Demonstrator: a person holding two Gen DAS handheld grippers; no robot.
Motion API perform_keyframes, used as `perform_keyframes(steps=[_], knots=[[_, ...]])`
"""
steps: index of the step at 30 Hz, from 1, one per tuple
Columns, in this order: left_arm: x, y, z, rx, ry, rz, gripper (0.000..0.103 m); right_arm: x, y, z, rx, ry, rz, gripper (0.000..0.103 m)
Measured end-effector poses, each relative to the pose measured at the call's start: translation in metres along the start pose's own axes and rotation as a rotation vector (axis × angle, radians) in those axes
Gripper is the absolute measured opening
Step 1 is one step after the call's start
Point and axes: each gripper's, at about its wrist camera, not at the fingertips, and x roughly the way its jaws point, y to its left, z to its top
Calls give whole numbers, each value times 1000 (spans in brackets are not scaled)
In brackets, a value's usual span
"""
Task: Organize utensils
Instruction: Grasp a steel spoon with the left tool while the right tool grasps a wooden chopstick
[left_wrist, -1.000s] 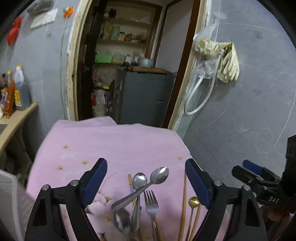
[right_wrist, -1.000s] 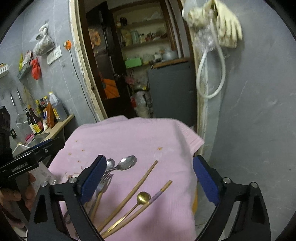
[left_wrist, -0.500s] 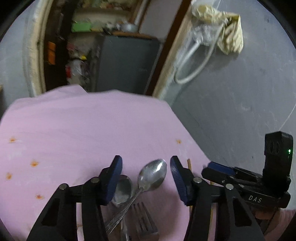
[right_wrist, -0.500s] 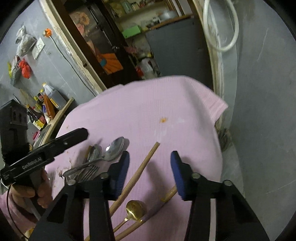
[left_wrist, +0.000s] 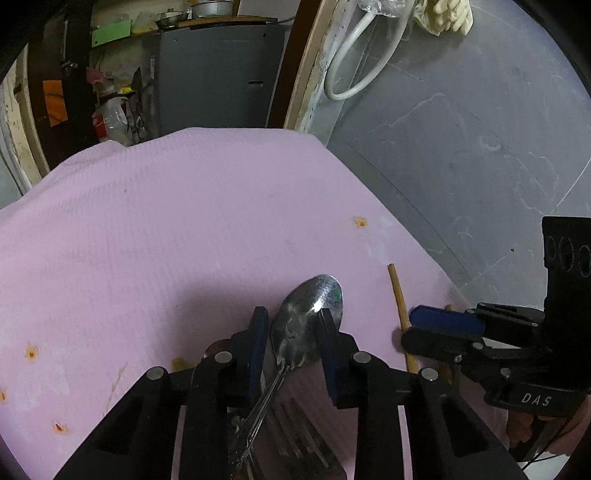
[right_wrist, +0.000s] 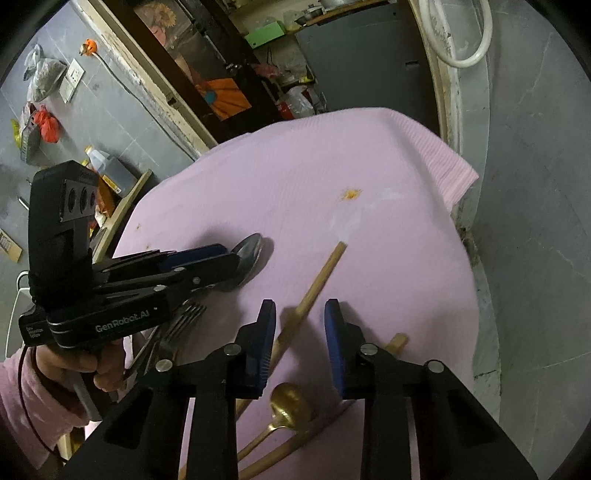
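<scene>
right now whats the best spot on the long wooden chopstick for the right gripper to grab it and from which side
Grip the wooden chopstick on its bare shaft, above where it passes over the gold spoon. It lies flat on the pink cloth and runs diagonally, so come from above with one finger on each long side. The right gripper already straddles that stretch, its jaws closing but not yet pressing on it.

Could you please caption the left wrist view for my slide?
Left gripper closing around a steel spoon on a pink cloth.
</scene>
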Motion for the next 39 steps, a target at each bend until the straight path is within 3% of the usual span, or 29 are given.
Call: perform_keyframes(steps=[4, 7, 10, 16, 25, 36, 39], knots=[[0, 9, 0, -48, 18, -16, 20, 1, 5, 3, 10, 42, -7, 24], [-2, 9, -7, -90, 25, -26, 16, 4, 9, 4, 13, 63, -45, 12], [-2, 11, -7, -108, 43, -17, 10, 0, 6, 3, 60, 69, -41, 11], [0, 7, -3, -94, 112, -12, 8, -13, 0, -11, 111, 81, -29, 10], [-2, -7, -4, 26, 204, 17, 18, -23, -12, -28, 141, 83, -16, 10], [6, -22, 11, 172, 315, 87, 17, -12, -5, -16, 107, 128, -16, 10], [6, -25, 13, 211, 334, 118, 12, -9, 1, -13, 93, 140, -25, 10]])
